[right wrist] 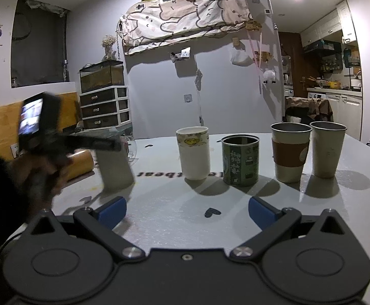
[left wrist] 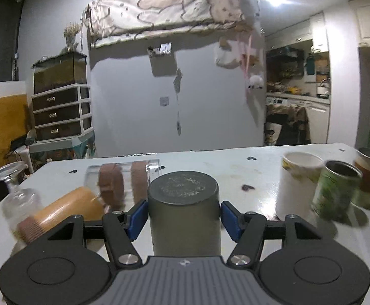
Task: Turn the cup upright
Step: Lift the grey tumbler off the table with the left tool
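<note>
The grey cylindrical cup (left wrist: 184, 216) stands inverted, base up, on the white table (left wrist: 210, 167), between the blue pads (left wrist: 137, 219) of your left gripper (left wrist: 183, 219). The pads sit against both its sides, closed on it. In the right wrist view the cup (right wrist: 115, 169) appears tilted and blurred. Your right gripper (right wrist: 186, 212) hangs wide open, holding nothing. To the cup's right stand 1 white paper cup (right wrist: 193, 152), 1 green tin can (right wrist: 240, 159) and 2 metal tumblers (right wrist: 290, 151).

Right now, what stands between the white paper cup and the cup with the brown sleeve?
In the right wrist view, only the green tin, upright and open, stands between the white paper cup and the cup with the brown sleeve.
</note>
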Available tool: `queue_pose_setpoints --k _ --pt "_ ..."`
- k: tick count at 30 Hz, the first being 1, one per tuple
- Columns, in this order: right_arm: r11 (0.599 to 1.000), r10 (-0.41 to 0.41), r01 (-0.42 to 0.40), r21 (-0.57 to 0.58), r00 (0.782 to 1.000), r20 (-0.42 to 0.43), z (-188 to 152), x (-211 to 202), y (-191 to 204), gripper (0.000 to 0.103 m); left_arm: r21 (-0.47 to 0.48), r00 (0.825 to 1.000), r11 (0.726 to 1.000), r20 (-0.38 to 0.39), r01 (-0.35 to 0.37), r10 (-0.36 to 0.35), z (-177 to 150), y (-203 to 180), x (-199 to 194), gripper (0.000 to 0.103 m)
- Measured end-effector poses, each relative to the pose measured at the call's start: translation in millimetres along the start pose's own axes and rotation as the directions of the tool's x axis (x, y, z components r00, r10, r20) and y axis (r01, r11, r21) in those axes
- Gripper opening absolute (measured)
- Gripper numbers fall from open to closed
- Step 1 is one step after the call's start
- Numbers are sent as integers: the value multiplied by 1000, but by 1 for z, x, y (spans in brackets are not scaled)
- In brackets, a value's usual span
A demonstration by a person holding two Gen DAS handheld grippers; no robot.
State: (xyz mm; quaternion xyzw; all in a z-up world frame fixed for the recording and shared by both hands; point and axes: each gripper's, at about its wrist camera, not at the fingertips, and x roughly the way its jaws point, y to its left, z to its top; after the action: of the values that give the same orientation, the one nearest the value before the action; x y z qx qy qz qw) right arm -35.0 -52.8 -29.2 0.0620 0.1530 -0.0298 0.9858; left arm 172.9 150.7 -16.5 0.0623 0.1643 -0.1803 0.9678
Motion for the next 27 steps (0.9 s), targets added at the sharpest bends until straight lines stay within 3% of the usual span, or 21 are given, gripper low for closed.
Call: queue_pose_setpoints --k 9,14,16,17,20,23,27 --pt "999 48 -48 -20 999 -5 1 4 17 103 51 995 994 7 99 -99 -30 2 -80 63" --pt "986 163 -164 -32 985 -55 -2 16 35 103 48 979 979 -52 199 -196 -21 5 -87 63" --pt "978 198 -202 -47 977 -79 -5 23 44 103 64 971 971 -76 232 -227 -16 3 -86 70" --pt "976 207 -212 -55 974 -90 -7 26 49 103 66 971 970 -77 233 -228 -19 1 -88 81" --pt "967 230 -242 -82 964 -132 -14 39 62 99 108 974 968 -55 225 -220 -13 -6 -88 83" --pt "955 253 -274 -110 951 -178 -20 52 79 87 105 974 969 -60 225 -219 -4 -8 -80 80" --pt "934 297 -329 -139 932 -208 -25 61 98 71 80 968 969 -114 235 -225 2 -7 -65 61"
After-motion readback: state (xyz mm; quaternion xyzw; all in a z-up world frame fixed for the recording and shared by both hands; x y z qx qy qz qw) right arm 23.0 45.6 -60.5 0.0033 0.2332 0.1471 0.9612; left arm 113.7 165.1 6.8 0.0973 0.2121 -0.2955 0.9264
